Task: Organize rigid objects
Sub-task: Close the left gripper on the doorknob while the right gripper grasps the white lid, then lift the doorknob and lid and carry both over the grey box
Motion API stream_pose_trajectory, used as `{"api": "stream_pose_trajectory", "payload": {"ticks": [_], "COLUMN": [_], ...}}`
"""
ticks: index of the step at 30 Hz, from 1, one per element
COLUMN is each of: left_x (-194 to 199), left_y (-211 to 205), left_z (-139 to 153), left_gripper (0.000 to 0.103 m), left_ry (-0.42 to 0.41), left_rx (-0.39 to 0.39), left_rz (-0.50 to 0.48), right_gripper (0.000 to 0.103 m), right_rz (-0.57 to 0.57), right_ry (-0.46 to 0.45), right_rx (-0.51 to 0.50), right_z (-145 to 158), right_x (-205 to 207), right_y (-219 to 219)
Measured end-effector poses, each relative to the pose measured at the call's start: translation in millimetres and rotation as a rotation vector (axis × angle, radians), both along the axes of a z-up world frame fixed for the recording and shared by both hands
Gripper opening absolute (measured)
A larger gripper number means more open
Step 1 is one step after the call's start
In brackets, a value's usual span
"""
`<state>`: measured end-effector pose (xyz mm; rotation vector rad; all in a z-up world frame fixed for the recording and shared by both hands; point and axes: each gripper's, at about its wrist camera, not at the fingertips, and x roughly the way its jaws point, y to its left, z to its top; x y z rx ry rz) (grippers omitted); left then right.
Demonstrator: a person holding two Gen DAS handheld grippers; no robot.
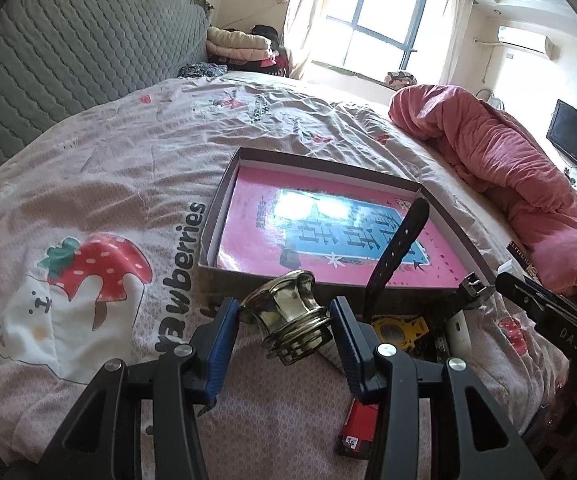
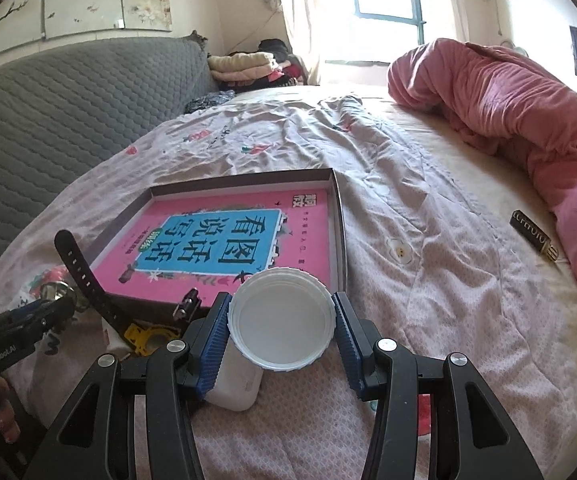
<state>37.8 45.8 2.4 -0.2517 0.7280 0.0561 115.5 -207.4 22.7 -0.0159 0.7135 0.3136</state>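
my left tongs [image 1: 284, 322] are clenched on a shiny brass-coloured metal knob [image 1: 288, 320], held above the bed's strawberry-print sheet [image 1: 108, 184]. my right tongs [image 2: 282, 322] grasp a round white plastic lid [image 2: 282, 324], hollow side toward me, near the front edge of the shallow brown cardboard box [image 2: 338, 200] holding a pink-and-blue book [image 2: 224, 244]. a black watch strap [image 2: 82, 268] leans on the box's front wall.

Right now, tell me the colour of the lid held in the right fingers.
White; the lid shows best in the right wrist view.
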Motion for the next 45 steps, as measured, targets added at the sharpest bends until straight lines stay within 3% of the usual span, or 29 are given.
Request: {"api": "stream_pose_trajectory", "payload": {"ticks": [19, 45], "left_x": [16, 56], "left_y": [17, 14], "left_z": [2, -10], "left_gripper": [0.047, 0.047], "left_ry": [-0.024, -0.027], "left_rx": [-0.005, 0.056], "left_rz": [0.06, 0.076], "right_gripper": [0.051, 0.051], "right_rz": [-0.008, -0.023], "right_ry": [-0.028, -0.023], "right_rx": [0.01, 0.022], "right_z": [1, -6], "right_x": [18, 51], "right_y": [0, -4]}}
